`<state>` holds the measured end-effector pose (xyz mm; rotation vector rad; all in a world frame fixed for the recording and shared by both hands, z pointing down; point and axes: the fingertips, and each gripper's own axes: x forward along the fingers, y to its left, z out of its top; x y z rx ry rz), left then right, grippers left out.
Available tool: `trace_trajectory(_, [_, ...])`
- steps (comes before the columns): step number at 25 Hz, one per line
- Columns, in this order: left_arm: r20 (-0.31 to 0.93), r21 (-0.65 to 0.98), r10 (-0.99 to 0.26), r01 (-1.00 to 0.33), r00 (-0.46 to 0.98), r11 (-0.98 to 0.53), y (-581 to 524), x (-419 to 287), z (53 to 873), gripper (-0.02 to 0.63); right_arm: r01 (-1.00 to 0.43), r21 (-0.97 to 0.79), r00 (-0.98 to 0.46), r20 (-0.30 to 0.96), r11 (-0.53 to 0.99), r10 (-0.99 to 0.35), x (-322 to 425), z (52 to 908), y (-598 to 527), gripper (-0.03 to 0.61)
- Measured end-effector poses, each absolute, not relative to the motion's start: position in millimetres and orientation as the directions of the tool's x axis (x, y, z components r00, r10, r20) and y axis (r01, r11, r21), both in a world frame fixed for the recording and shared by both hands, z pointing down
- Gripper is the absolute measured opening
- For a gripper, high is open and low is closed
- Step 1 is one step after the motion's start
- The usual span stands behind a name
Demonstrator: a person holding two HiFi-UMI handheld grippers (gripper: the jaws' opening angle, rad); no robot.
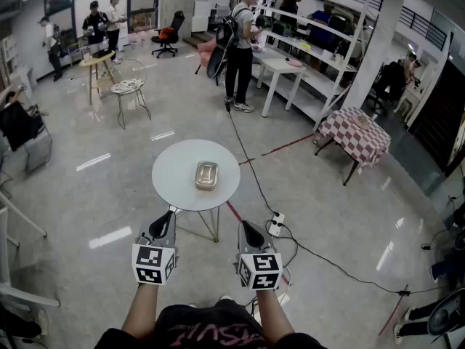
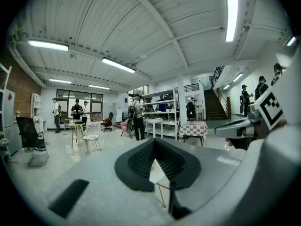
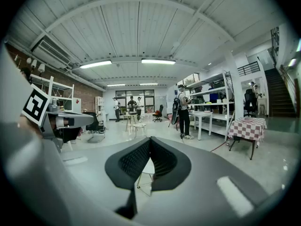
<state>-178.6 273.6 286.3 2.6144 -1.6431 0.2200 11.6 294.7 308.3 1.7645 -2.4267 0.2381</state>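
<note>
Metal tin, centre frame on round table: approach stage; left gripper, right gripper below, jaws together, empty, need parting.

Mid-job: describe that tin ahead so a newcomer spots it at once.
On the grey floor stands a round white table, left of the checked-cloth table. Near its middle lies the metal tin: a silvery rounded rectangle, the only thing on that top.

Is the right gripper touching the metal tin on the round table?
Apart. The head view shows the right gripper held short of the white table, a plain gap from the metal tin on it.
</note>
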Motion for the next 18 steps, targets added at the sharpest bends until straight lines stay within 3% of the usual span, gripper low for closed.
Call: trace_trajectory(18, [0.159,-0.021,-0.887,-0.897,0.433,-0.442,270,-193,297,-0.002,-0.959,-0.052,-0.283,0.190,0.278,-0.940,0,315,291,-0.002])
